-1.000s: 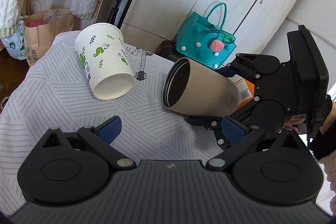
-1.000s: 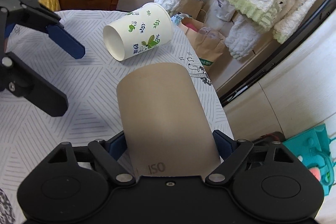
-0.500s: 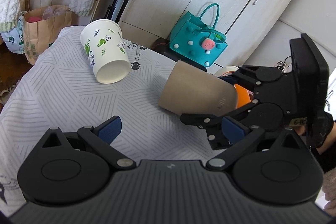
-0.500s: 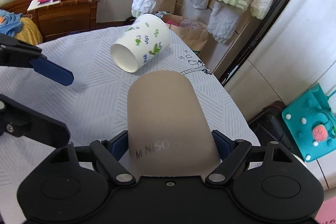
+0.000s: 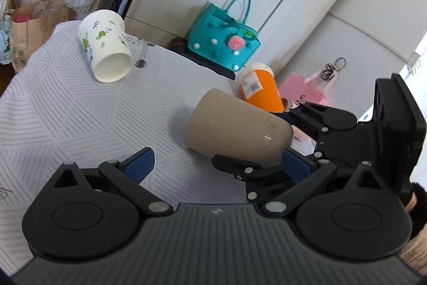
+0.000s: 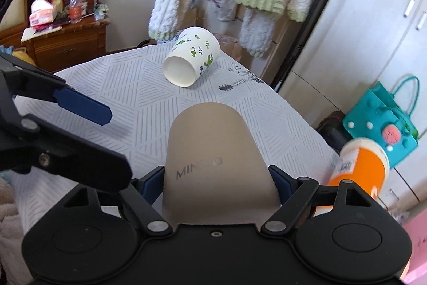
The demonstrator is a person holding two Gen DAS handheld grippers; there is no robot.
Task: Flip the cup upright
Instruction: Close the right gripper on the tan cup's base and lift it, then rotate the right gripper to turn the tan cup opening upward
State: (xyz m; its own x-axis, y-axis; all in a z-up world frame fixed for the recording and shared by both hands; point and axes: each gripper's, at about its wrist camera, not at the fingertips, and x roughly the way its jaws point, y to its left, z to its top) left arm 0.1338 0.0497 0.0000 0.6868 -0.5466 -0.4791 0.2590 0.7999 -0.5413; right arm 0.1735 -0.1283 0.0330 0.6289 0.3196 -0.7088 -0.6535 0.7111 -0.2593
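My right gripper (image 6: 216, 183) is shut on a tan cup (image 6: 213, 148) with MINISO lettering. The cup (image 5: 234, 130) is held above the table, tilted, its closed base pointing toward the table's middle and slightly down. In the left wrist view the right gripper (image 5: 267, 151) grips it near the rim end. My left gripper (image 5: 216, 159) is open and empty, just left of the tan cup; its fingers (image 6: 80, 104) show in the right wrist view. A white paper cup with green prints (image 5: 106, 50) (image 6: 190, 60) lies on its side at the far end.
The table carries a grey-striped white cloth (image 5: 53, 111). An orange cup (image 5: 260, 87) (image 6: 360, 164) lies at the table's right edge. A teal bag (image 5: 222, 42) stands on the floor by the cupboards. A paper bag (image 5: 29, 20) and hanging clothes are beyond the far end.
My right gripper has turned the tan cup: its open mouth faced the left wrist camera, now its closed base does. The orange cup has come into view behind it.
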